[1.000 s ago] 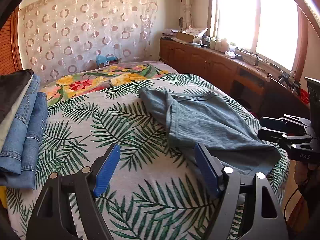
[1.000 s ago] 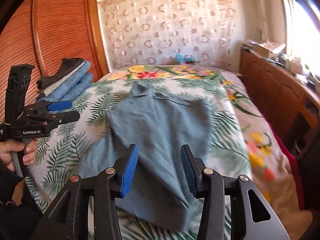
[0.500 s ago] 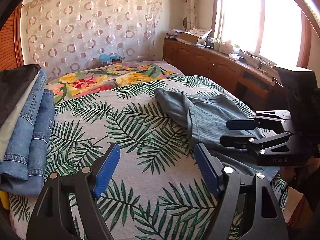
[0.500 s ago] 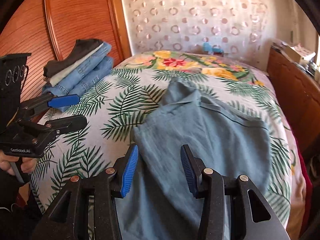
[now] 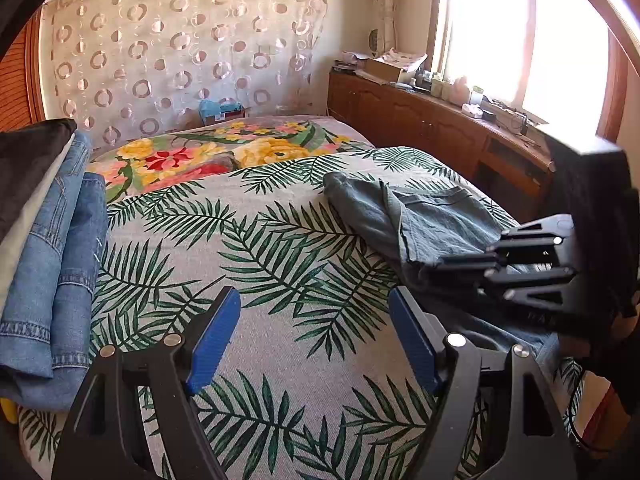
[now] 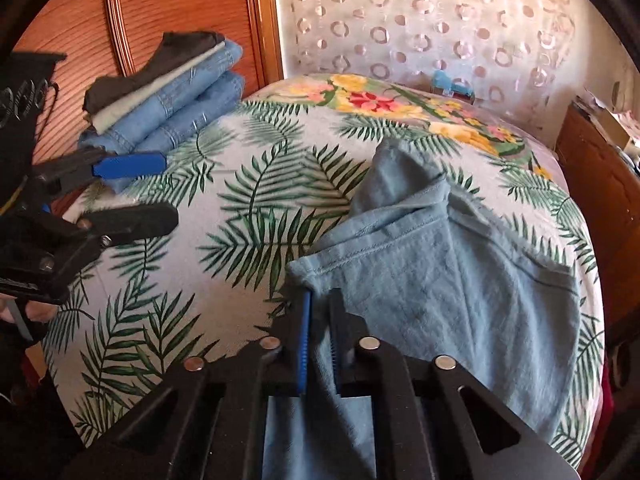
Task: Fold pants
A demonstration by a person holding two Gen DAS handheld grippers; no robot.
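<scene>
Here the right tool (image 6: 318, 334) has just clamped the pants (image 6: 460, 280) on the leaf-print bed (image 6: 248, 184).

This is a bedroom in a home. A bed (image 5: 280, 360) fills the room, spread with a palm-leaf cover and a floral blanket (image 5: 208, 160) at its far end. A sheer curtain with ring patterns (image 5: 180, 48) hangs behind it. A low wooden cabinet (image 5: 420, 128) cluttered with small household items runs beneath a sunlit window (image 5: 520, 36). A stack of folded jeans (image 6: 168, 100) sits beside a slatted wooden door (image 6: 160, 8).
</scene>
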